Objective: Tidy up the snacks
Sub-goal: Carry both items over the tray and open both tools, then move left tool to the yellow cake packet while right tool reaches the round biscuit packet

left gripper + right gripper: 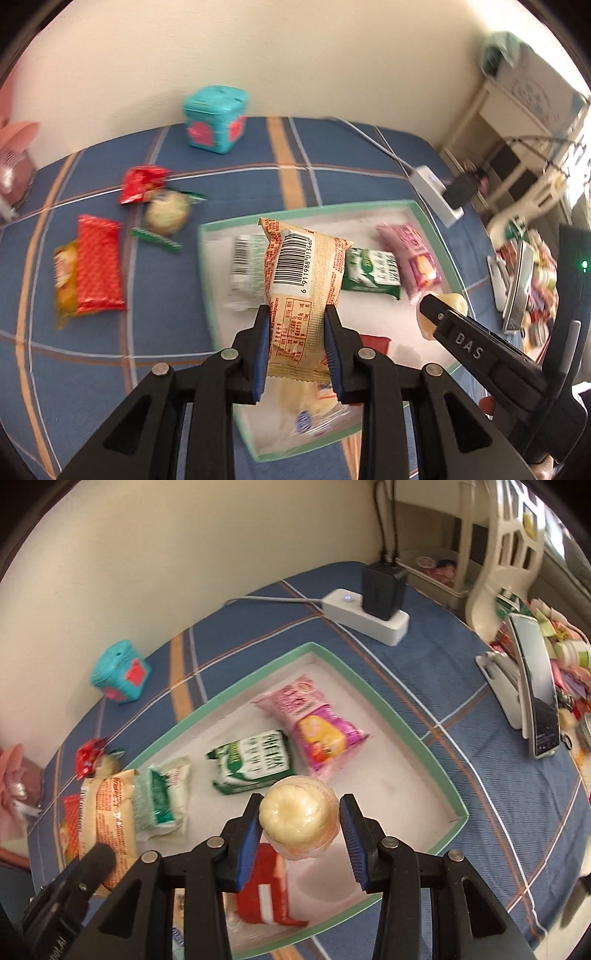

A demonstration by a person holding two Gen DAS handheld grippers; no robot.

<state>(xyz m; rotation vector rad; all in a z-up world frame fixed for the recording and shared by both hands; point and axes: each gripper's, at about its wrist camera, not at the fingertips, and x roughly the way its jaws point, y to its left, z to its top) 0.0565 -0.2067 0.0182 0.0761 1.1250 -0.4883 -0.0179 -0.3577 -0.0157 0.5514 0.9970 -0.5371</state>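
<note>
snacks fill the green-rimmed tray (207, 266) on the blue checked cloth, and above it the left gripper (295, 347) is clamped narrowly on a tan barcoded packet (299, 280) while the right gripper (297, 834) pinches a round pale wrapped cake (297, 818) between its blue pads. the packet is long and crinkled, the cake domed and ridged. only the left view shows the red packets (99, 262) lying on the cloth left of the tray; only the right view shows the phone (535, 686) on its stand.
</note>
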